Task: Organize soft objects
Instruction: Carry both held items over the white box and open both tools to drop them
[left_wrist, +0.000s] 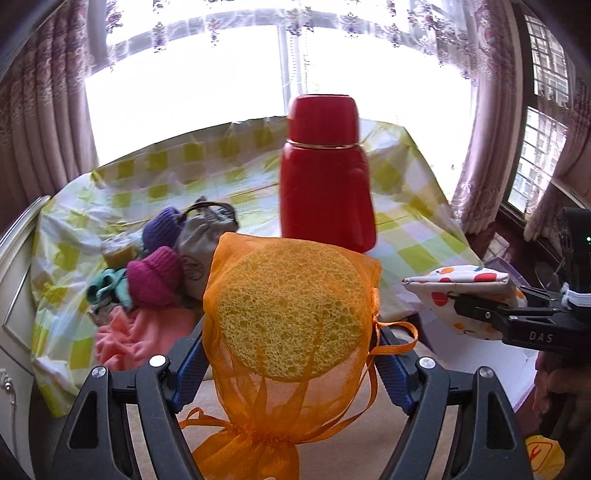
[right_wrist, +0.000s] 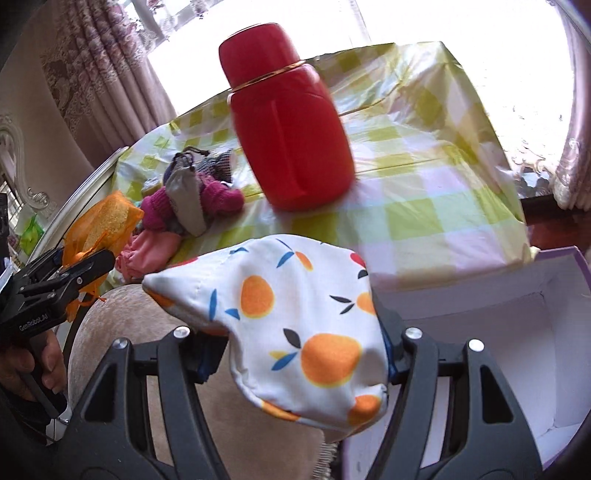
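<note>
- We see the left hand-held gripper (left_wrist: 291, 354) clenched on a translucent orange organza drawstring bag (left_wrist: 288, 369) holding a round yellow sponge (left_wrist: 291, 314); the bag hangs between the blue pads above a beige cushioned surface.
- The right hand-held gripper (right_wrist: 306, 354) grasps a white fabric pouch printed with oranges (right_wrist: 295, 325), carried just beside an open white box with a lilac rim (right_wrist: 517, 332).
- A tall red plastic flask with a gold band (left_wrist: 325, 177) stands on the counter, which is covered with a yellow-green checked cloth (left_wrist: 221, 166).
- Left of the flask we note a heap of soft items: purple knit (left_wrist: 162, 225), magenta knit (left_wrist: 155, 277), a grey drawstring pouch (left_wrist: 199, 243) and pink cloth (left_wrist: 125, 336).
</note>
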